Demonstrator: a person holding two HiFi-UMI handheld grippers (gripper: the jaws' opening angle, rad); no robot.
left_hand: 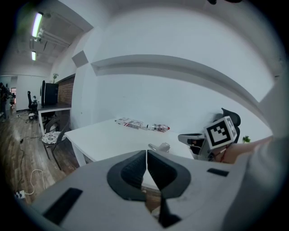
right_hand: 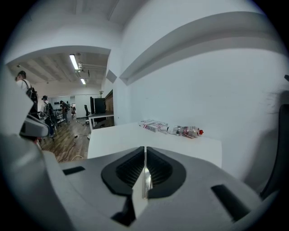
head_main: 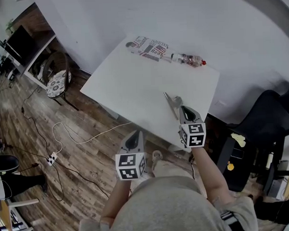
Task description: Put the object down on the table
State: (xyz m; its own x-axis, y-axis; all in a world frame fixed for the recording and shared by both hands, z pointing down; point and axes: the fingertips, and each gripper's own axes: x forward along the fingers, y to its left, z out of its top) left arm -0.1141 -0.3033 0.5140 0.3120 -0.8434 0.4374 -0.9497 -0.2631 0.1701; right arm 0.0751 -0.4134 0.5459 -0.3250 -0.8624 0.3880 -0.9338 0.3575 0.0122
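A white tabletop point(head_main: 134, 89) stands against a white wall point(head_main: 188, 16) on a wood plank floor point(head_main: 65, 158), with one patterned-seat chair point(head_main: 57, 82) at its left, one black office chair point(head_main: 263, 127) at its right and one white cable point(head_main: 88, 137) trailing below. One printed carton point(head_main: 147, 47) and one plastic bottle point(head_main: 187, 60) lie end to end along its far edge. Of the two claws, the left claw point(head_main: 135, 134) is clenched on nothing off the near edge, while the right claw point(head_main: 183, 108) grips one thin metal utensil point(head_main: 170, 104) over the near right corner.

Place: open-plan office
Furniture: white table point(head_main: 134, 87), black office chair point(head_main: 271, 114), desk with monitor point(head_main: 20, 43)
Floor: wood planks point(head_main: 31, 131), loose cable point(head_main: 91, 138), power strip point(head_main: 51, 160)
Ceiling: tube lights point(right_hand: 73, 62)
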